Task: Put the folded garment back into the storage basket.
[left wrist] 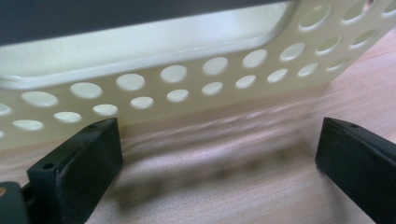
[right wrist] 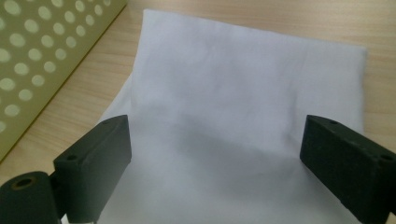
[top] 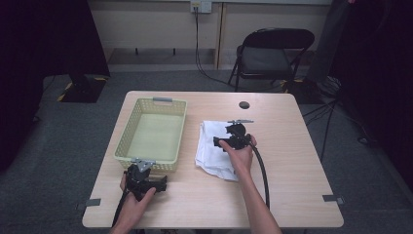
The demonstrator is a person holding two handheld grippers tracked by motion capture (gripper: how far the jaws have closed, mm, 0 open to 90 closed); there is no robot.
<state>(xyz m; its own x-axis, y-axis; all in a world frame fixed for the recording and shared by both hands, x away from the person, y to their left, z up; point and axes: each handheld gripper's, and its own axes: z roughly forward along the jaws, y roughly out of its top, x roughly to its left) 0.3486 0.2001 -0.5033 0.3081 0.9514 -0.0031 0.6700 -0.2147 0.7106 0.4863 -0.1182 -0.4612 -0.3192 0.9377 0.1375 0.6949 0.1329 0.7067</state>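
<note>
The right black two-jaw gripper [top: 233, 138] hovers over the folded white cloth [right wrist: 243, 93], its jaws spread wide with nothing clamped; the fabric lies flat beneath and between them, and whether the tips touch it cannot be told. The cloth rests on the light wooden table [top: 292, 161], right of centre, just beside the pale yellow-green perforated plastic basket [top: 152, 131] but apart from it. The left black two-jaw gripper [top: 141, 179] sits low at the table's near edge, jaws likewise wide apart and holding nothing, pointed at the basket's near wall [left wrist: 187, 88] with bare tabletop between them. Beyond the table stands a black folding chair [top: 272, 53] on grey carpet.
</note>
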